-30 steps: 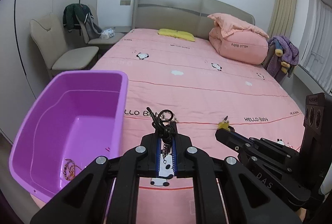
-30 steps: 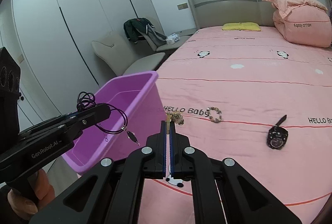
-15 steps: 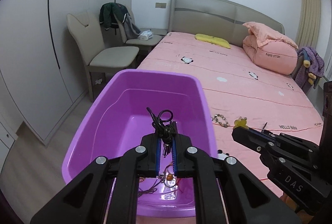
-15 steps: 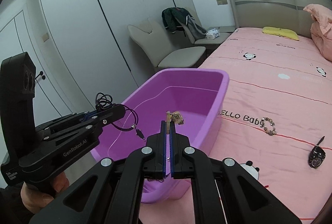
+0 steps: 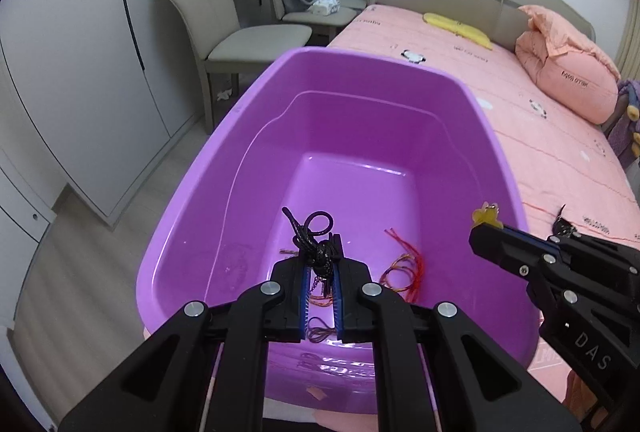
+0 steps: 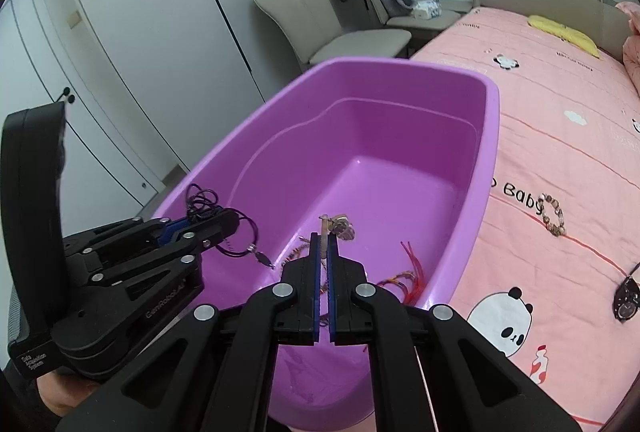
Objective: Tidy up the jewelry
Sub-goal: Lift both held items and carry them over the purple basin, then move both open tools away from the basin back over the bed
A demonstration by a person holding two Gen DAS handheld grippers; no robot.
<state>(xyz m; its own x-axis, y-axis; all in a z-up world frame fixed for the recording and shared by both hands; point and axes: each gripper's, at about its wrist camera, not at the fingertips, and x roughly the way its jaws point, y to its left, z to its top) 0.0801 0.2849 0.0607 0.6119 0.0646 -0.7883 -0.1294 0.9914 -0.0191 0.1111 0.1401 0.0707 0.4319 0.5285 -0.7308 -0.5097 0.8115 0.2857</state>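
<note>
A purple plastic tub point(image 5: 400, 120) stands at the edge of the pink bed; it also shows in the right wrist view point(image 6: 360, 80). Red and gold string bracelets point(image 5: 404, 266) lie on its floor. My left gripper point(image 5: 320, 264) is shut on a black cord necklace point(image 5: 310, 236) and holds it over the tub; its pendant end hangs down in the right wrist view point(image 6: 240, 244). My right gripper point(image 6: 323, 252) is shut on a small yellowish charm piece point(image 6: 340, 226) above the tub, also seen in the left wrist view point(image 5: 486, 218).
A beaded bracelet point(image 6: 554, 220) and a black watch point(image 6: 626, 296) lie on the pink bed sheet point(image 6: 560, 136) right of the tub. Beige chairs point(image 5: 240, 32) and white wardrobe doors point(image 6: 140, 32) stand to the left. A folded pink quilt point(image 5: 568, 72) lies at the headboard.
Both grippers have swung left from over the bed to over the purple tub, each still holding its piece. The tub now fills the middle of both views.
</note>
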